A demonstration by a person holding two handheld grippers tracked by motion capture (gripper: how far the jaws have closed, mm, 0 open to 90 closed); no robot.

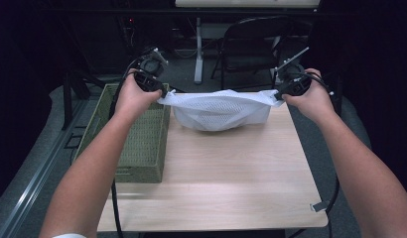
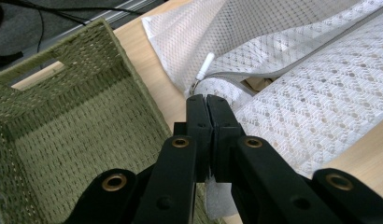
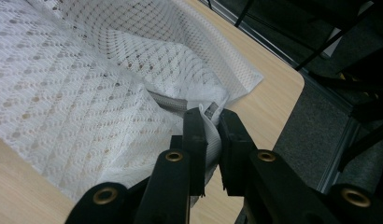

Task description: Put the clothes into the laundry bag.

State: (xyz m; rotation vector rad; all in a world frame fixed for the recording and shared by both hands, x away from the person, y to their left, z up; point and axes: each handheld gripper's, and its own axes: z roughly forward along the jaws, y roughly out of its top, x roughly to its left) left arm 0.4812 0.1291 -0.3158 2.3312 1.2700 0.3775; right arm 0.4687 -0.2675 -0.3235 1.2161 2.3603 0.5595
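Nearest the high camera, the person's two forearms were seen coming in from the bottom edge, above the bare near part of the wooden table (image 1: pixel 216 188). Further out, an open woven green basket (image 1: pixel 142 144) was set on the table's left side. Beyond it, a white mesh laundry bag (image 1: pixel 219 111) was held stretched between the two grippers over the far part of the table, its middle sagging down to the tabletop or close above it.

The left gripper (image 1: pixel 162 91) was clamped on the bag's left end; in the left gripper view its jaws were pressed together on a fold of mesh just beside a white zip pull (image 2: pixel 204 65), with the basket's inside close by. The right gripper (image 1: pixel 278 94) was clamped on the bag's right end; in the right gripper view a band of fabric was pinched between jaws left slightly apart by its thickness, near the table's far corner.

The step in hand was judged to be the lifting and spreading of the bag. The next move was judged to call for both grips to be kept firm while the bag was carried sideways to the basket and lowered in.

No brand, label or writing could be read; a small tag at the right gripper's jaws was too blurred.

A folding chair (image 1: pixel 251 44) was seen beyond the table.
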